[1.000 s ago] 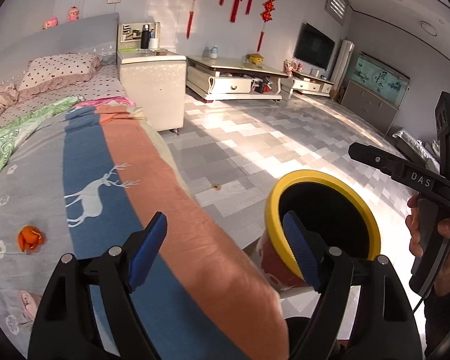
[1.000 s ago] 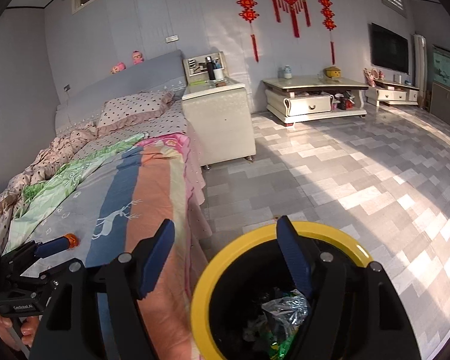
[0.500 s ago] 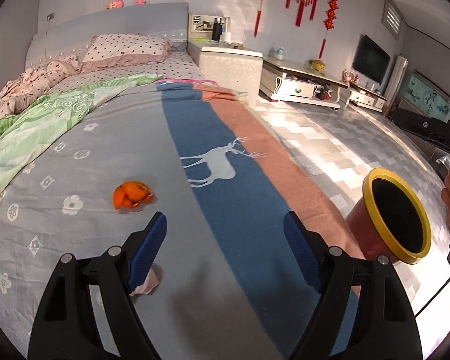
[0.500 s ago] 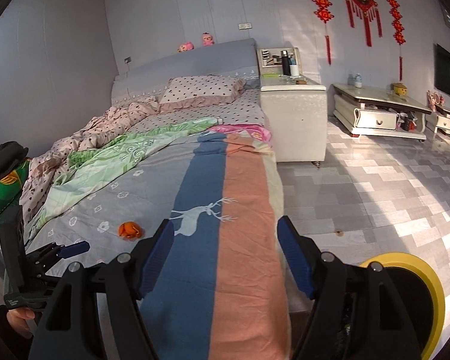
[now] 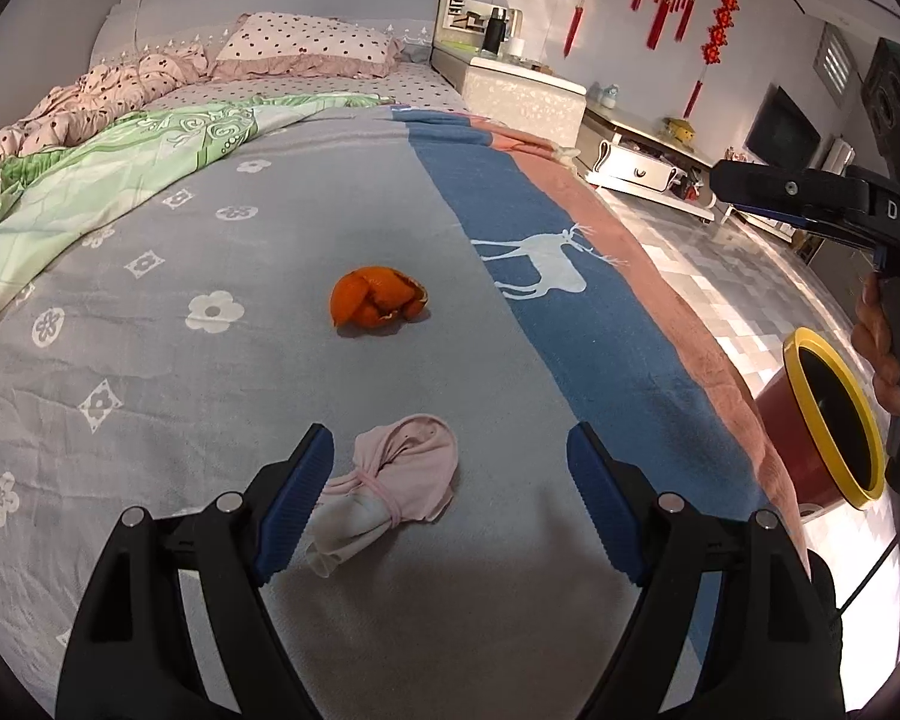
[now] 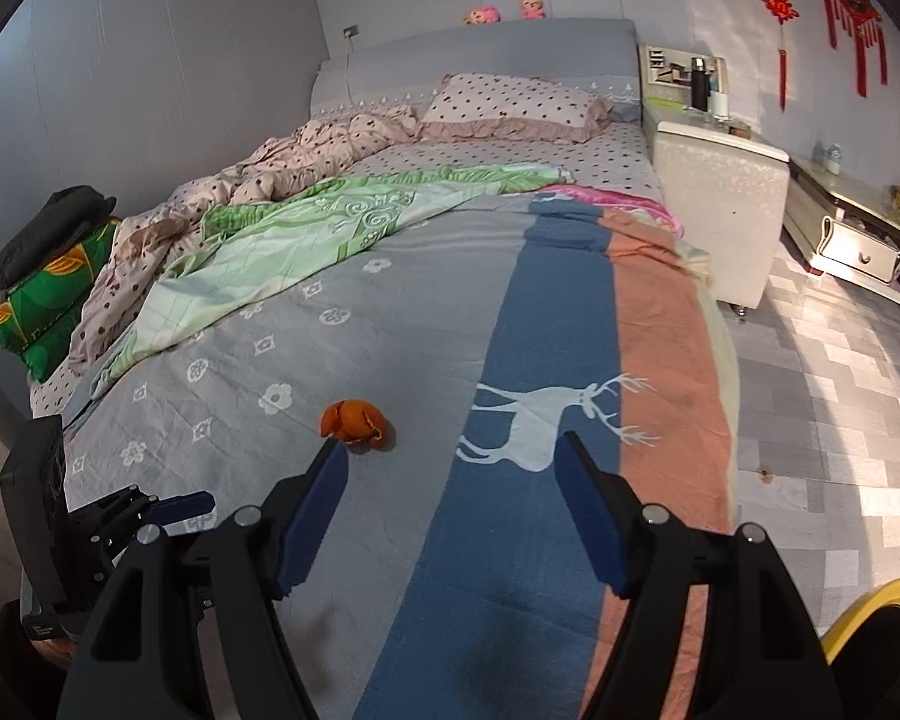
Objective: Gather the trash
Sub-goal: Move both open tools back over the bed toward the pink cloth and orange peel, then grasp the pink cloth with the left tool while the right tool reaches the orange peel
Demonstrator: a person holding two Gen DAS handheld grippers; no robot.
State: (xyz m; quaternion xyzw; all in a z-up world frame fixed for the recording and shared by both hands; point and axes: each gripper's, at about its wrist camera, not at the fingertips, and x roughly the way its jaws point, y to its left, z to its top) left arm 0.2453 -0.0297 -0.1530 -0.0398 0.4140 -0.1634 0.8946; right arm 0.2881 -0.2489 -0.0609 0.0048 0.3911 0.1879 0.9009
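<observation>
An orange peel [image 5: 378,302] lies on the grey bedspread [image 5: 150,360]; it also shows in the right wrist view [image 6: 356,423]. A crumpled pink cloth bundle [image 5: 390,486] lies nearer, between my left fingers. My left gripper [image 5: 450,480] is open and empty just above the bundle. My right gripper [image 6: 450,480] is open and empty over the blanket's blue stripe, right of the peel. A red trash bin with a yellow rim [image 5: 828,420] stands on the floor at the bed's right side; its rim [image 6: 876,612] shows at the lower right in the right wrist view.
The bed holds a green quilt [image 6: 306,240], pink dotted bedding and a pillow [image 6: 510,108]. A white nightstand [image 6: 720,192] stands beside the bed, low cabinets [image 6: 858,228] along the wall. The tiled floor [image 6: 840,390] lies to the right.
Both grippers swung left from over the bin to over the bed. The peel and pink bundle came into close view; the bin slid to the right edge.
</observation>
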